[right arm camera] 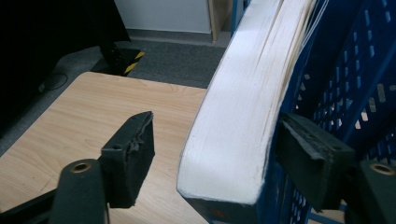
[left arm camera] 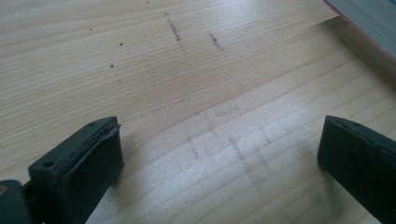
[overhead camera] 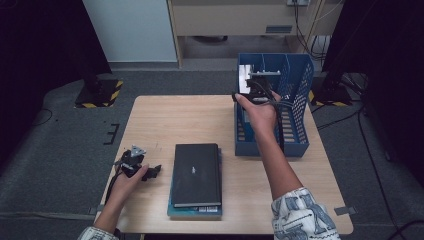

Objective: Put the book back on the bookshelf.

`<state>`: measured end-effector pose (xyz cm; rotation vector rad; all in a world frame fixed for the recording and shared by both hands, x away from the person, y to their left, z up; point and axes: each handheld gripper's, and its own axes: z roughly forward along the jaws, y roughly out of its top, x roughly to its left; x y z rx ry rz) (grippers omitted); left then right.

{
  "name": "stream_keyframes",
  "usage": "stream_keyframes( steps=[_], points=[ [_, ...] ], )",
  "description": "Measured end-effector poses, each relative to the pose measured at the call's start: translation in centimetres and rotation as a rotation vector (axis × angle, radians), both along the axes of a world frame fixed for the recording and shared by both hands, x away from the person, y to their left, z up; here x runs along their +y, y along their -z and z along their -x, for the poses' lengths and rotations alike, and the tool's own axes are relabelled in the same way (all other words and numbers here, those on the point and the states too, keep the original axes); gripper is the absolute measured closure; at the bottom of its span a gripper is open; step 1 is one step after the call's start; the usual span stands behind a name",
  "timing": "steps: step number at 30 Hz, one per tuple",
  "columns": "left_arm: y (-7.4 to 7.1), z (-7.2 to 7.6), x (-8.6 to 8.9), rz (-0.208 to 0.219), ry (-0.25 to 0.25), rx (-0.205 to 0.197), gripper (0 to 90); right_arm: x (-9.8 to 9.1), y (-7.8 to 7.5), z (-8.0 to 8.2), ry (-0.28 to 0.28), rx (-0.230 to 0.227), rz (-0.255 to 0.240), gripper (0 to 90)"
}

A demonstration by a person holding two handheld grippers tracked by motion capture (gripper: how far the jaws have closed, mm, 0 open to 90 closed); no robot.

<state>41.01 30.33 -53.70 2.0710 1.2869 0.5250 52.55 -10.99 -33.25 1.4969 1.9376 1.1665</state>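
The right hand-held gripper [right arm camera: 215,154] straddles a book [right arm camera: 243,107] standing in the blue rack [overhead camera: 295,85] at two o'clock, one jaw clear of it. The left hand-held gripper [left arm camera: 219,154] rests wide open, empty, on the desk [left arm camera: 187,70] at eight o'clock.

A black notebook [overhead camera: 197,173] lies atop a teal book [overhead camera: 194,211] near the wooden table's [overhead camera: 165,117] front edge. Grey carpet [overhead camera: 60,150] surrounds the table; a yellow-and-black striped base [overhead camera: 100,93] stands beyond its far left corner.

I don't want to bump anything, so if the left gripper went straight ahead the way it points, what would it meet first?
Probably the bare table: the left gripper is open and tilted down toward the wood. The stack of books lies off to one side, though depth is hard to judge.
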Motion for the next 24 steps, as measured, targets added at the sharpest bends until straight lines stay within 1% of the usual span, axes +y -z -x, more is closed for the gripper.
stream_keyframes(
  steps=[1, 2, 3, 5, 6, 8, 11, 13, 14, 16, 17, 18, 20, 22, 23, 24],
  points=[
    [0.0, 0.0, 0.0, 0.0, 0.0, 0.0, 0.0, 0.0, 0.0, 0.1, -0.001, -0.011, -0.001, 25.1],
    [0.0, 0.0, 0.0, 0.0, 0.0, 0.0, 0.0, 0.0, 0.0, 0.1, -0.001, -0.011, -0.001, 25.1],
    [0.0, 0.0, 0.0, 0.0, 0.0, 0.0, 0.0, -0.1, 0.0, 0.1, -0.006, -0.014, -0.004, 21.6],
    [0.0, 0.0, 0.0, 0.0, 0.0, 0.0, 0.0, -0.1, 0.0, 0.2, -0.005, -0.014, -0.005, 20.3],
    [0.0, 0.0, 0.0, 0.0, 0.0, 0.0, 0.0, -0.2, 0.0, 0.3, -0.005, -0.022, -0.007, 18.9],
    [0.0, 0.0, 0.0, -0.001, 0.0, -0.001, 0.0, -0.6, -0.1, 0.5, -0.012, -0.038, -0.026, 15.6],
    [0.0, 0.0, 0.0, 0.0, -0.001, -0.001, 0.0, -0.8, -0.2, 0.8, -0.015, -0.04, -0.037, 13.3],
    [0.0, 0.0, -0.1, 0.001, -0.003, -0.002, 0.0, -1.1, -0.2, 1.2, -0.021, -0.047, -0.031, 11.7],
    [0.0, 0.0, -0.1, 0.0, -0.003, -0.002, 0.0, -1.5, -0.1, 1.8, -0.025, -0.063, -0.025, 10.1],
    [0.0, 0.0, -0.1, 0.0, -0.005, -0.001, 0.0, -1.6, -0.1, 1.9, -0.029, -0.064, -0.018, 9.2],
    [0.0, 0.0, -0.1, 0.001, -0.01, 0.0, 0.0, -1.7, 0.0, 2.1, -0.033, -0.064, -0.011, 8.6],
    [0.0, 0.0, -0.2, -0.001, -0.015, 0.003, 0.0, -2.1, 0.1, 2.6, -0.045, -0.08, 0.008, 8.1],
    [0.0, 0.0, -0.3, 0.001, -0.019, 0.007, 0.0, -2.2, 0.2, 2.8, -0.046, -0.083, 0.009, 8.0],
    [-0.1, 0.0, -0.3, 0.0, -0.02, 0.01, 0.0, -2.9, 0.5, 3.7, -0.051, -0.092, 0.012, 7.9],
    [-0.1, 0.0, -0.3, 0.0, -0.02, 0.01, 0.0, -2.9, 0.5, 3.7, -0.051, -0.092, 0.012, 7.9],
    [-0.1, -0.1, -0.3, -0.005, -0.016, 0.016, 0.0, -3.4, 0.7, 4.3, -0.049, -0.102, 0.02, 8.9]
  ],
)
